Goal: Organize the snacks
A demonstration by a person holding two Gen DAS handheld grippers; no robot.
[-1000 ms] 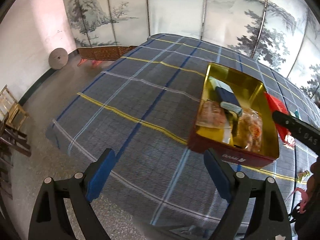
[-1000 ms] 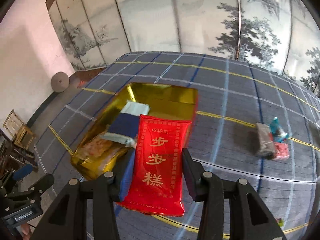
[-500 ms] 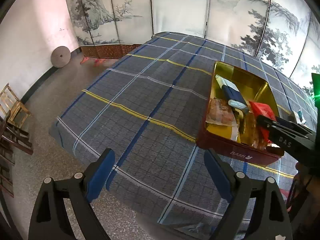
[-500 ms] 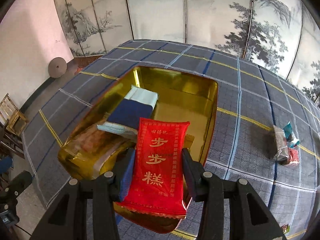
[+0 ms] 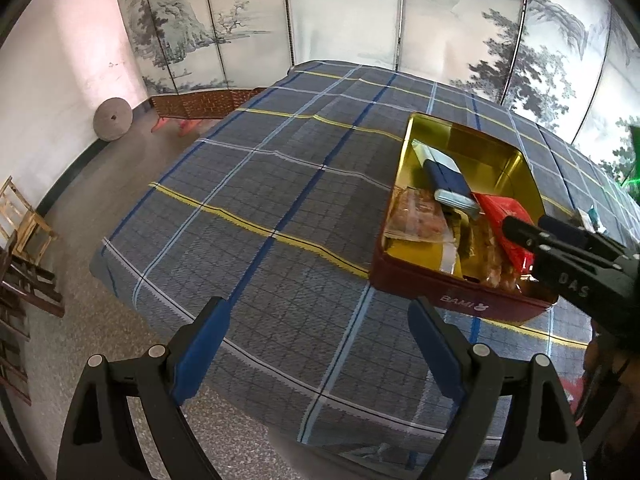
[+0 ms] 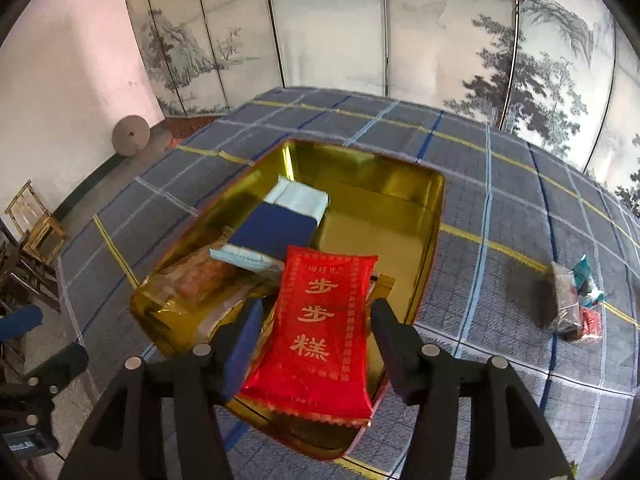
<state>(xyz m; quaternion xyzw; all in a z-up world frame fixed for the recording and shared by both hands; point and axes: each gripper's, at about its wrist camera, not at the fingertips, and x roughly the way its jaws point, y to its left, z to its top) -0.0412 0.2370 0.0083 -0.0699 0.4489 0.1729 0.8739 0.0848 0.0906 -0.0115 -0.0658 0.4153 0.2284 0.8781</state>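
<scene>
Fingers of the right gripper [image 6: 316, 340] are opening, spread on either side of the red packet [image 6: 320, 324] with gaps showing between pads and packet edges, so no grip on it. Red packet lies tilted in the near end of the tin [image 6: 424, 216], its lower edge over the near rim, upper edge resting on other snacks; gold characters on its face. Beside it to the left, a blue-and-white packet [image 6: 276, 228] lies lengthwise in the tin, with a clear bag of orange snacks [image 6: 200, 284] at the near left corner. Far end of the tin is bare gold floor. Tin is red outside, gold inside, and sits on the table [image 6: 500, 208] covered in a grey plaid cloth with blue and yellow lines. Well apart on the right of the table, a small heap of loose snacks [image 6: 572, 304] lies on the cloth.

Left gripper [image 5: 316, 344] fingers stand wide apart with nothing between them, hovering over the table's near edge, left of the tin [image 5: 460, 296]. From this view the right gripper [image 5: 520, 236] reaches in over the tin's near right corner, red packet [image 5: 504, 212] under it. Painted folding screen [image 5: 344, 20] stands behind the table; round stone disc [image 5: 113, 119] leans on the wall at left.
</scene>
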